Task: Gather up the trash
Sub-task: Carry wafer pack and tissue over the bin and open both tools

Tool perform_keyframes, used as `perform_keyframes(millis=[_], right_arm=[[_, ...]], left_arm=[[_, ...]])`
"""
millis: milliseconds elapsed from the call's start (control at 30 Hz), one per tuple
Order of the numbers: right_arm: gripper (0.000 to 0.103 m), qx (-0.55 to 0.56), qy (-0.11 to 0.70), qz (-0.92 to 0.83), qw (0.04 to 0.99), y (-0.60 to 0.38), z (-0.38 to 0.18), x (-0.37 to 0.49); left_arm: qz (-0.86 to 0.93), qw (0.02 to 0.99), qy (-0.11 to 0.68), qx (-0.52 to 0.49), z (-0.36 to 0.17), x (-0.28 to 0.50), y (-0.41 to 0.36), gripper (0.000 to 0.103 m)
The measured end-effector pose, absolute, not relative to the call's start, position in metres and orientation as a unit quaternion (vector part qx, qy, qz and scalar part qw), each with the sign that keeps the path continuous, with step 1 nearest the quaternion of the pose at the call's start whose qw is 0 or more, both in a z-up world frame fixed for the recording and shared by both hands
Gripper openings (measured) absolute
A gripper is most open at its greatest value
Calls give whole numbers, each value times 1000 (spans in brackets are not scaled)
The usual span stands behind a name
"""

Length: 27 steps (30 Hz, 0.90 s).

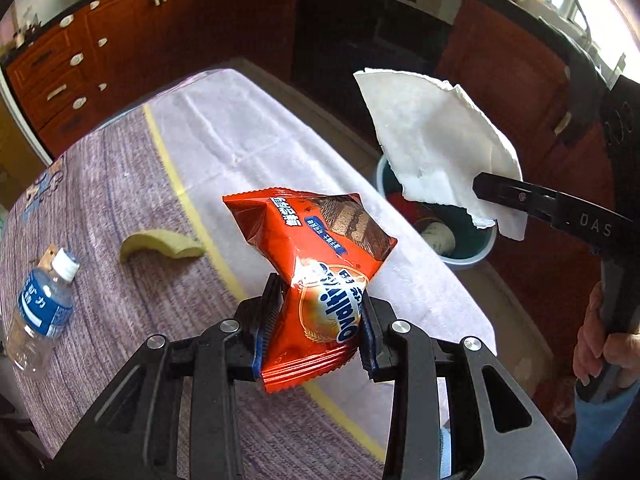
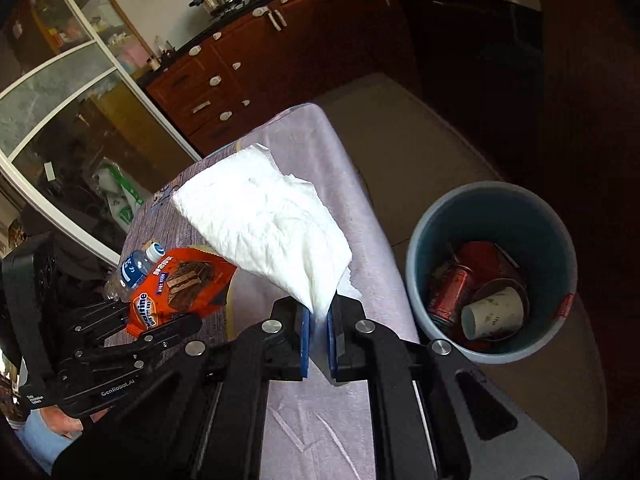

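My left gripper [image 1: 318,320] is shut on an orange snack wrapper [image 1: 316,256], which it holds up above the table [image 1: 224,128]. The same wrapper [image 2: 180,284] and left gripper [image 2: 158,326] show at the lower left of the right wrist view. My right gripper [image 2: 318,330] is shut on a white paper towel [image 2: 268,216] that fans out above the table's edge. In the left wrist view that towel [image 1: 436,140] hangs over a blue-grey bin [image 1: 472,240] on the floor, pinched by the right gripper [image 1: 486,190]. The bin [image 2: 424,240] holds a red can, a paper cup and other trash.
A small water bottle [image 1: 44,308] and a pale green curved scrap [image 1: 160,244] lie on the purple tablecloth at the left. Wooden kitchen cabinets [image 1: 120,52] stand beyond the table. A person's hand [image 1: 596,344] grips the right tool's handle.
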State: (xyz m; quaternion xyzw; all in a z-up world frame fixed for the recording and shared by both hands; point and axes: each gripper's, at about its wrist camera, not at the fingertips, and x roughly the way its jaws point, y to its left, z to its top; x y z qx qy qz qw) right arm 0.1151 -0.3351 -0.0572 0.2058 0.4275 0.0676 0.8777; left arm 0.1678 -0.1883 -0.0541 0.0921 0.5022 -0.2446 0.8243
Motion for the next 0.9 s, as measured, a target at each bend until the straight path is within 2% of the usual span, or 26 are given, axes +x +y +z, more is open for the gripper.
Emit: perform_keyframes(millis=[267, 667, 700, 733, 767, 800, 833, 900], right_arm=[[7, 252, 422, 8, 871, -415, -79, 89], [12, 307, 466, -31, 830, -465, -154, 106], [15, 310, 469, -33, 826, -468, -160, 109], [25, 315, 472, -34, 823, -471, -165, 111], [48, 321, 474, -32, 819, -473, -170, 113], [59, 327, 475, -34, 816, -475, -174, 115], [67, 329, 474, -37, 816, -478, -176, 116], [68, 335, 477, -35, 812, -481, -181, 118]], left_arm=[[-290, 805, 498, 139, -55, 164, -267, 36], [-316, 768, 525, 186, -95, 183, -342, 36], [-317, 765, 527, 190, -99, 185, -346, 36], [-318, 762, 529, 194, -104, 187, -350, 36], [-319, 759, 532, 197, -108, 189, -355, 36], [-320, 756, 535, 200, -112, 191, -359, 36], [-321, 753, 538, 201, -116, 194, -363, 36], [-324, 748, 543, 203, -124, 199, -371, 36]])
